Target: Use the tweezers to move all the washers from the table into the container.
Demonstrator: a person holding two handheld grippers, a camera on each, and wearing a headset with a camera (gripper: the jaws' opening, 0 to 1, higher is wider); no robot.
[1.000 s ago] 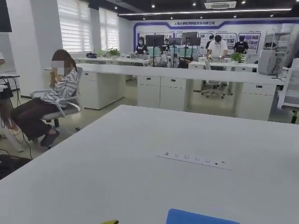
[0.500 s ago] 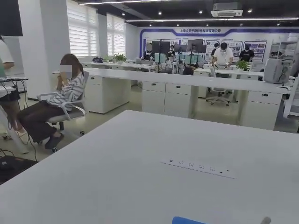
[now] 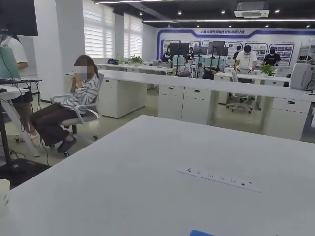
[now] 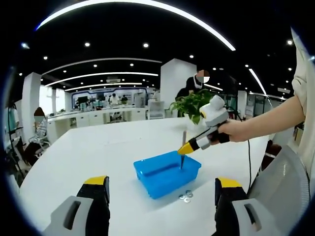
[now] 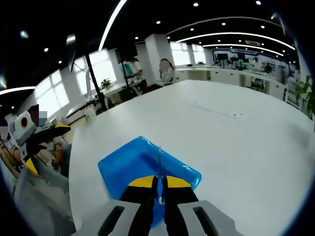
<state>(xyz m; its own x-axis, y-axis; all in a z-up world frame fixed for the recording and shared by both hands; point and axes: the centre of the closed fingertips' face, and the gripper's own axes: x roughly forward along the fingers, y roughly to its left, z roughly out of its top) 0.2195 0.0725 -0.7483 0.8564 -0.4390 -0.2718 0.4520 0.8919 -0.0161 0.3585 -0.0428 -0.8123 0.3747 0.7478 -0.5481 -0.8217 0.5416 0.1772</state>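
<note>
At the bottom edge of the head view, a corner of the blue container peeks in on the table. Across the left gripper view, the left gripper hovers with jaws spread wide and empty, while a hand tilts the right gripper downward so the tweezers hang tip-first over the container, likely for a drop. Washers lie just beside its wall. Along the right gripper view, the right gripper clamps the tweezers, whose tips look nearly closed. I cannot tell whether they hold a washer.
</note>
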